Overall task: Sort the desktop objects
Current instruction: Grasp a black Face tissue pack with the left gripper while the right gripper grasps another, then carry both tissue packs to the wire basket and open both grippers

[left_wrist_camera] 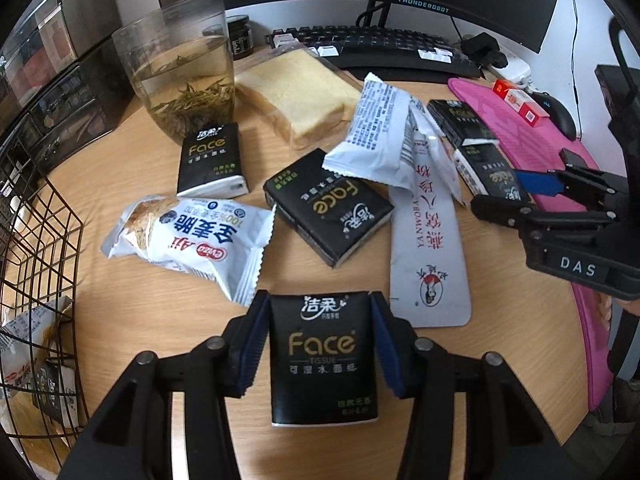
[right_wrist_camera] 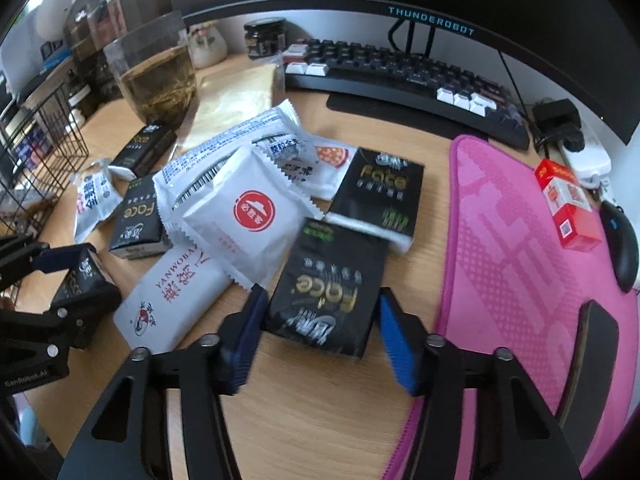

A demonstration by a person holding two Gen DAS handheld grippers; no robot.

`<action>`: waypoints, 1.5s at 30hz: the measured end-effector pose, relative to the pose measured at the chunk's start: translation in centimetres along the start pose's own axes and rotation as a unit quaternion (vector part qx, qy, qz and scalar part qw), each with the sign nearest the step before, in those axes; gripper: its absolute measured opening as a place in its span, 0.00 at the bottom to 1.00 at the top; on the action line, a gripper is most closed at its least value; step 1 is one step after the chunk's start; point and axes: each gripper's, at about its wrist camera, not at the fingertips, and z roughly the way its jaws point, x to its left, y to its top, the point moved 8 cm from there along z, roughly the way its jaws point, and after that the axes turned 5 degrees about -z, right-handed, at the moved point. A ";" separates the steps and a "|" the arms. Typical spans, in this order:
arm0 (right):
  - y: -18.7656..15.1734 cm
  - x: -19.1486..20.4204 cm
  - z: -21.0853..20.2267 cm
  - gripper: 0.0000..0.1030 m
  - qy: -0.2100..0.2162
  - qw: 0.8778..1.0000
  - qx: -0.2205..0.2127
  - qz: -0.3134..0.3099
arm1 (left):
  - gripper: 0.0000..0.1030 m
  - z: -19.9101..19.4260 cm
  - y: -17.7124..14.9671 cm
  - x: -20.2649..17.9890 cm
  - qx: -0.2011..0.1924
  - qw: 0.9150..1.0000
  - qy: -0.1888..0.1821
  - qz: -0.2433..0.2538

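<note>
1. Wooden desktop (left_wrist_camera: pixel 120 184) crowded with packets; a monitor and keyboard (left_wrist_camera: pixel 380 46) lie far ahead of both grippers, a pink mat (right_wrist_camera: pixel 500 240) just right of the right gripper, a wire basket (left_wrist_camera: pixel 36 248) to the left of the left gripper

2. Left gripper (left_wrist_camera: pixel 320 350): a black tissue pack (left_wrist_camera: pixel 323 360) stands between its blue pads, label upright; both pads (left_wrist_camera: pixel 252 352) meet the pack's long sides, so the jaws pinch it at a moderate spread

3. Right gripper (right_wrist_camera: pixel 320 340): a second tissue pack (right_wrist_camera: pixel 328 292) lies flat directly ahead between the fingers; the jaws are set a little wider than the pack, a gap shows beside the right pad, contact on the left is uncertain through blur, so no grip is judged yet

4. Handling, judged: each pack is light, soft and compressible under slick film; best taken across the two long edges near mid-length, with modest pressure, since a hard squeeze would buckle it and a corner hold would let it swing

5. Other items beyond the left gripper: two more tissue packs (left_wrist_camera: pixel 212 160), white snack packets (left_wrist_camera: pixel 188 240), a long white sachet (left_wrist_camera: pixel 428 264), bagged bread (left_wrist_camera: pixel 296 92) and a glass of tea (left_wrist_camera: pixel 180 72), the last fragile and best kept clear of

6. Basket contents are partly visible: a snack packet and a dark pack lie inside
</note>
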 end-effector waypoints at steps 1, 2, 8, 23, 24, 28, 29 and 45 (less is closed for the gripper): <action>-0.1 0.0 -0.1 0.50 0.000 1.000 0.000 -0.003 | 0.52 0.0 0.0 0.0 0.000 1.000 0.000 0.000; -0.1 0.0 -0.2 0.49 0.000 1.000 -0.001 -0.004 | 0.52 0.0 0.0 0.0 0.000 1.000 0.001 -0.001; -0.5 0.0 -0.8 0.48 0.004 1.000 -0.004 -0.002 | 0.52 -0.3 -0.1 0.0 0.000 1.000 0.006 0.001; 0.6 1.3 -6.2 0.47 0.009 0.998 -0.052 -0.017 | 0.52 -5.8 2.0 -0.4 -0.058 0.998 0.008 0.010; 0.9 1.7 -6.8 0.47 0.012 0.998 -0.058 -0.021 | 0.52 -6.5 2.3 -0.3 -0.066 0.998 0.009 0.009; 2.3 3.6 -8.6 0.47 0.024 0.996 -0.078 -0.040 | 0.52 -9.5 3.3 0.9 -0.098 0.995 0.018 -0.001; 2.8 4.4 -9.1 0.47 0.029 0.995 -0.085 -0.047 | 0.52 -10.1 3.4 1.3 -0.103 0.994 0.020 -0.005; 10.5 23.6 -14.5 0.47 0.161 0.955 -0.156 -0.193 | 0.41 -20.3 0.3 15.5 -0.179 0.970 0.102 -0.130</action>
